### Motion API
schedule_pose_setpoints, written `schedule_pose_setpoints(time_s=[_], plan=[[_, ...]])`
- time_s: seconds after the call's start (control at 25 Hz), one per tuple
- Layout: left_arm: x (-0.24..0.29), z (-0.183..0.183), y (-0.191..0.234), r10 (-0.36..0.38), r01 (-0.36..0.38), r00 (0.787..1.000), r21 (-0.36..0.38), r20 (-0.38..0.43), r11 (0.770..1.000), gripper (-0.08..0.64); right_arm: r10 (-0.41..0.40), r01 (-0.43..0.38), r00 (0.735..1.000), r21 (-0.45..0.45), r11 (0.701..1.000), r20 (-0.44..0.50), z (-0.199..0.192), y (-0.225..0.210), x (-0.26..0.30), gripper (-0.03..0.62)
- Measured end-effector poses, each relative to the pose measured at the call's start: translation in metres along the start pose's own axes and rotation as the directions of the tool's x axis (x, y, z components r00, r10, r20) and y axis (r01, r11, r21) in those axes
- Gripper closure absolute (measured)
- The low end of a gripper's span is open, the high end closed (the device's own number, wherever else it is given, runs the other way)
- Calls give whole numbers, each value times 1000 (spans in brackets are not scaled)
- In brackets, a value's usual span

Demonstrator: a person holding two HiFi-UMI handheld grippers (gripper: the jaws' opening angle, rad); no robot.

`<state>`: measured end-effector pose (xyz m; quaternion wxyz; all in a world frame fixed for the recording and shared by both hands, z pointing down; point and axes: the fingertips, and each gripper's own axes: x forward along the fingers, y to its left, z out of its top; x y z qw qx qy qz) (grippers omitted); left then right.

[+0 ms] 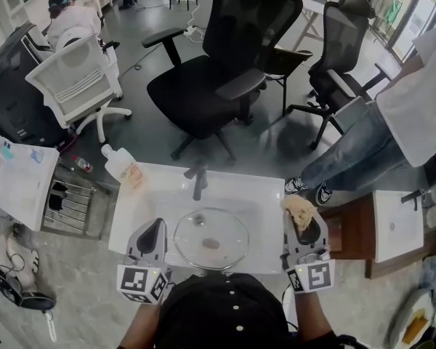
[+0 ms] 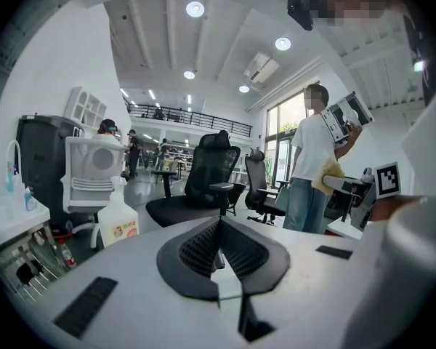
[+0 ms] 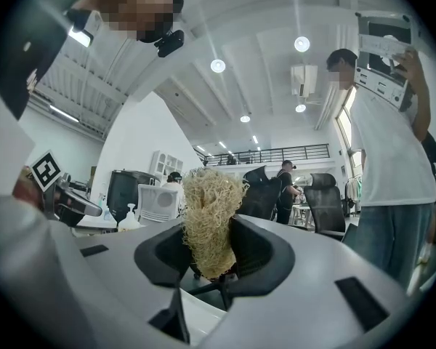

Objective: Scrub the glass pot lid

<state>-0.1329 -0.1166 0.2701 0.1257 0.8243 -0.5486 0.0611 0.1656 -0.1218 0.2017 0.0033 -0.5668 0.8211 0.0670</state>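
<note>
The left tongs (image 2: 219, 247) are fully closed with nothing between the jaws. The right tongs (image 3: 212, 257) are clamped on a pale, stringy scrubber (image 3: 209, 217), gripped by its lower end so that most of it stands free above the jaws.

The lid (image 1: 211, 238) lies flat in the sink (image 1: 149, 195), between the two tongs and touching neither. Nothing holds it, so that is the main risk. If the scrubber presses down while the left tongs are shut and off the glass, the lid will likely slide or spin in the basin and knock against the sink wall. The left tongs would have to open first and take the rim or knob, and smooth glass may slip out of a shallow bite. The long free part of the scrubber may also fold over or pull out of the jaws under hard rubbing.

Just beyond the lid, midway between the tongs, stands the tap (image 1: 198, 182), which a skidding lid or a wide stroke could hit. Further out, ahead of the left tongs, a bottle (image 1: 121, 167) sits near the bench corner, where a wide sweep could tip it.
</note>
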Motion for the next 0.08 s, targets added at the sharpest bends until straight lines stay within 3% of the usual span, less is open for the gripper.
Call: schedule_pose_setpoints(time_s=[0.08], plan=[[0, 0, 0, -5, 5, 1000, 5, 0, 1000, 534, -3, 3, 1000, 1, 1000, 3, 1, 2, 0, 449]])
